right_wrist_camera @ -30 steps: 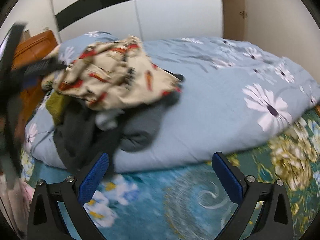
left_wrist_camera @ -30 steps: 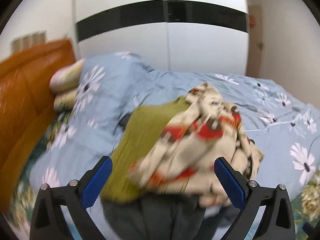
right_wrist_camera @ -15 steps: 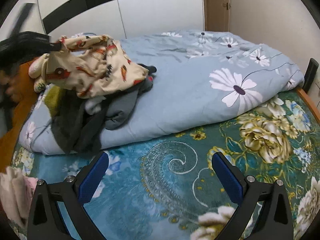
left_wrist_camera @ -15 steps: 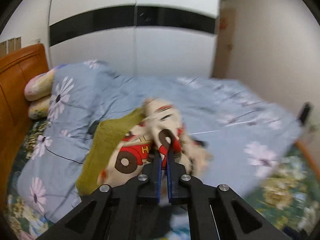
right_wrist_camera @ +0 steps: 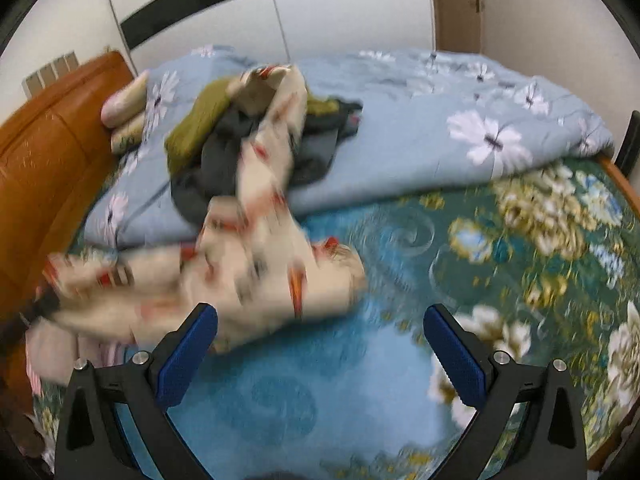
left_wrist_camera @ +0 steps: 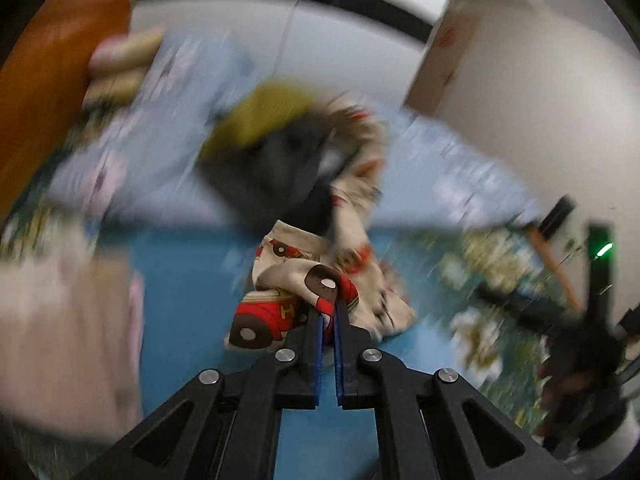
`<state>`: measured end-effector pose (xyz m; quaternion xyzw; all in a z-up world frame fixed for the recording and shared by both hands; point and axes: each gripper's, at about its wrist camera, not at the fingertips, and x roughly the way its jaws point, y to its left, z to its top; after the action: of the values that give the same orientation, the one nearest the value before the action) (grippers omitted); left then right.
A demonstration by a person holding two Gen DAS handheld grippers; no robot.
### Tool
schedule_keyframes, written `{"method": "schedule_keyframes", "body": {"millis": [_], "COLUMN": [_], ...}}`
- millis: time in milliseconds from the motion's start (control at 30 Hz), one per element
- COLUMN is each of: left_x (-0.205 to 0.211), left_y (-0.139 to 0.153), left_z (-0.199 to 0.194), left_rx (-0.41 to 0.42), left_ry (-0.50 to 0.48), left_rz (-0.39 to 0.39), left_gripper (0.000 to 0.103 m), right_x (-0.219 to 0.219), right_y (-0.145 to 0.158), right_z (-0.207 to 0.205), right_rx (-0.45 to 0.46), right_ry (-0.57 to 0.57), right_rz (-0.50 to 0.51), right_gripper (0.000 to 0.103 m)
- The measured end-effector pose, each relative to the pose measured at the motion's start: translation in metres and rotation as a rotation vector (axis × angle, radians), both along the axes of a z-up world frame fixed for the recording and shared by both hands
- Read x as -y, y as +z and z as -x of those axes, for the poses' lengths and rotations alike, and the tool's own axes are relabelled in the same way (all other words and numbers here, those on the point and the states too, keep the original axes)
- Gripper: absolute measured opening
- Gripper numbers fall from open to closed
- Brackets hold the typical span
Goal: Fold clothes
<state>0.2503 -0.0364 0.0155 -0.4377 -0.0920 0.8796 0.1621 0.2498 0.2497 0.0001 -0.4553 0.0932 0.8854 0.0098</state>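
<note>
My left fingers [left_wrist_camera: 328, 312] pinch the cream cotton garment printed with red cars [right_wrist_camera: 248, 272], strung from the heap of dark and olive clothes [right_wrist_camera: 240, 136] to the teal floral bedsheet [right_wrist_camera: 360, 380]. Right fingers [right_wrist_camera: 320, 344] gape empty. Risk: dragging the heap along.

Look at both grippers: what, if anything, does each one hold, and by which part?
The left gripper pinches a fold of the car-print garment near its edge; the right gripper is open, holding nothing.

White wardrobe [right_wrist_camera: 340, 20] behind a bed with orange headboard [right_wrist_camera: 52, 128].
</note>
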Motion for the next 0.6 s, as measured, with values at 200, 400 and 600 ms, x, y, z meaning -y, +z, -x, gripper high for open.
{"method": "schedule_keyframes", "body": {"millis": [200, 400, 600], "left_x": [0.032, 0.041, 0.053], "left_y": [-0.044, -0.063, -0.064], "left_z": [-0.022, -0.013, 0.0], "left_rx": [0.138, 0.18, 0.191], "left_ry": [0.081, 0.084, 0.082], "left_rz": [-0.033, -0.045, -0.047], "left_gripper": [0.005, 0.005, 0.005], "right_x": [0.024, 0.045, 0.056], "right_y": [-0.036, -0.074, -0.124], "right_z": [-0.004, 0.039, 0.092], "right_rx": [0.092, 0.206, 0.348], "right_ry": [0.067, 0.112, 0.093], "right_rz": [0.034, 0.063, 0.079], "right_gripper": [0.103, 0.074, 0.067]}}
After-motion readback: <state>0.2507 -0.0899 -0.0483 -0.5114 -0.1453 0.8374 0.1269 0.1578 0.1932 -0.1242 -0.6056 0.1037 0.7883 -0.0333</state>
